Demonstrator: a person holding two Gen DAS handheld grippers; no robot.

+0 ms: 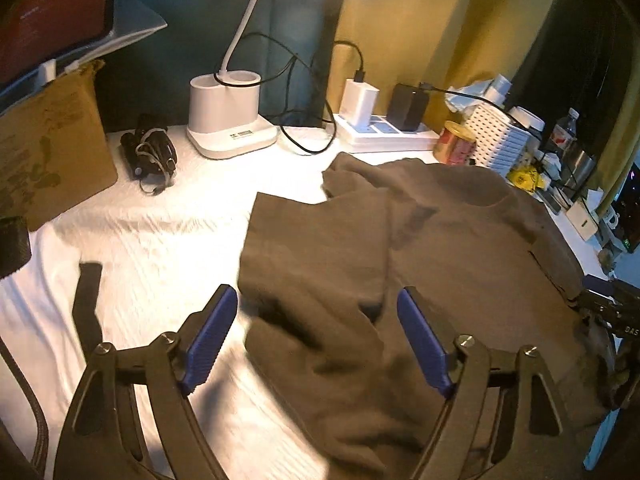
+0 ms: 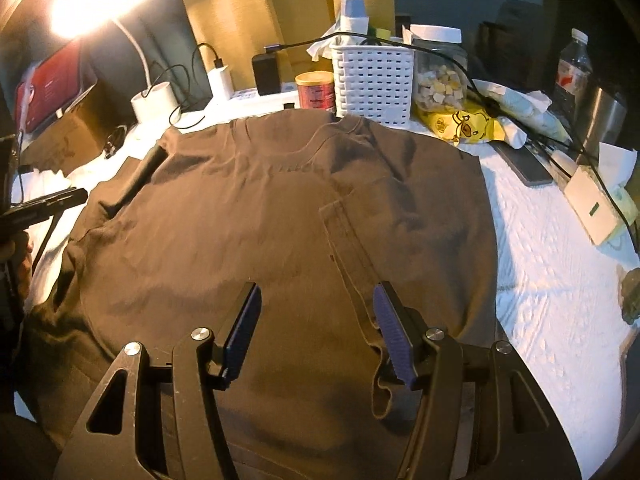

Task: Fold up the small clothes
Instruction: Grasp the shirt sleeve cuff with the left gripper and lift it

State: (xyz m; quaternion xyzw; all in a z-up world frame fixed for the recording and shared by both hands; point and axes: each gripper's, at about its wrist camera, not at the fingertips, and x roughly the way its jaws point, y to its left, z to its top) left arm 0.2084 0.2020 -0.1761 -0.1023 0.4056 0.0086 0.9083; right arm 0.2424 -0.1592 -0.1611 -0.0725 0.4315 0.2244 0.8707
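Note:
A dark brown T-shirt point(image 2: 248, 216) lies spread on the white-covered table point(image 2: 552, 280), its neckline point(image 2: 332, 136) at the far side. Its right side is folded inward, and the folded edge point(image 2: 352, 264) runs toward me. My right gripper point(image 2: 318, 296) hovers open over the shirt's near middle, with its right finger beside that folded edge and nothing between the pads. In the left wrist view the shirt point(image 1: 460, 240) shows its left sleeve point(image 1: 316, 248) spread flat. My left gripper point(image 1: 318, 300) stands open above the sleeve's near edge and holds nothing.
Along the back stand a white lamp base point(image 1: 228, 120), a power strip point(image 1: 384, 136) with chargers, a red can point(image 2: 316, 90), a white basket point(image 2: 372, 80) and a jar point(image 2: 440, 76). A cardboard box point(image 1: 48, 148) and a black strap point(image 1: 86, 300) lie at the left.

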